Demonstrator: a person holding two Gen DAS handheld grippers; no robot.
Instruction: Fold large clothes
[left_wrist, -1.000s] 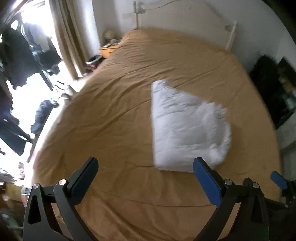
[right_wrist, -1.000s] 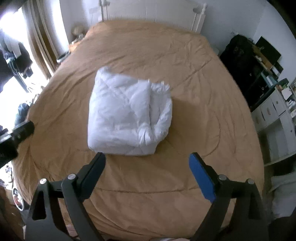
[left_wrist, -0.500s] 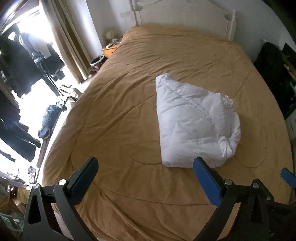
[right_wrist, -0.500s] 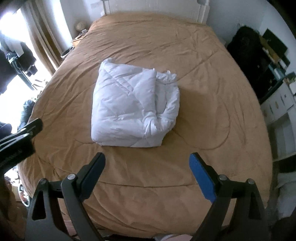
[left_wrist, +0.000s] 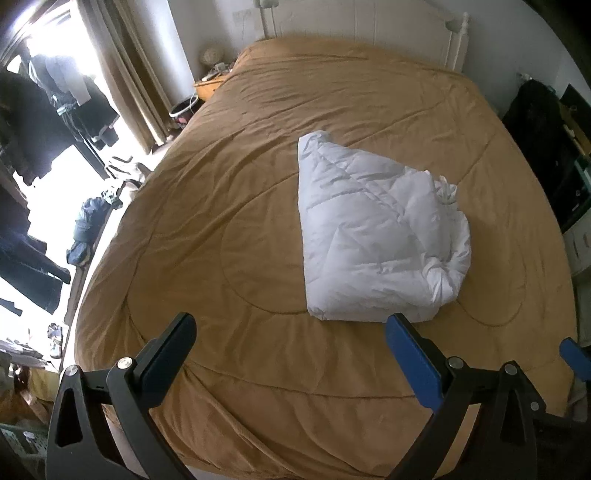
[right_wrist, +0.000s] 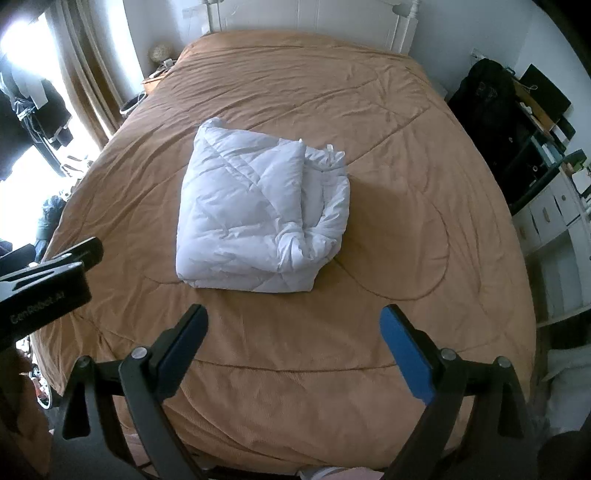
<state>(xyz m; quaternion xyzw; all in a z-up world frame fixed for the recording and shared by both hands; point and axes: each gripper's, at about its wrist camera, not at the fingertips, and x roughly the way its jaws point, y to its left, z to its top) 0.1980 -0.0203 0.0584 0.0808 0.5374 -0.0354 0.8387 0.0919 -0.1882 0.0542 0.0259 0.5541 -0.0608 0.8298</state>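
Note:
A white quilted garment (left_wrist: 373, 236) (right_wrist: 258, 218) lies folded into a thick bundle in the middle of a bed with a tan cover (left_wrist: 221, 229) (right_wrist: 388, 184). Its loose bunched edge faces right. My left gripper (left_wrist: 291, 354) hangs open above the bed's near edge, short of the bundle and to its left, with nothing between its fingers. Over the foot of the bed, my right gripper (right_wrist: 293, 347) is open and empty too, back from the bundle. The left gripper's body (right_wrist: 44, 288) shows at the right wrist view's left edge.
A white headboard (left_wrist: 362, 29) stands against the far wall. Left of the bed are curtains (left_wrist: 129, 74), a bright window, hanging dark clothes (left_wrist: 44, 122) and items on the floor. Dark bags and white shelving (right_wrist: 546, 206) stand to the right.
Both grippers have pulled back and risen from the bundle, so more of the bed shows. The bundle lies as before. Both grippers stayed open.

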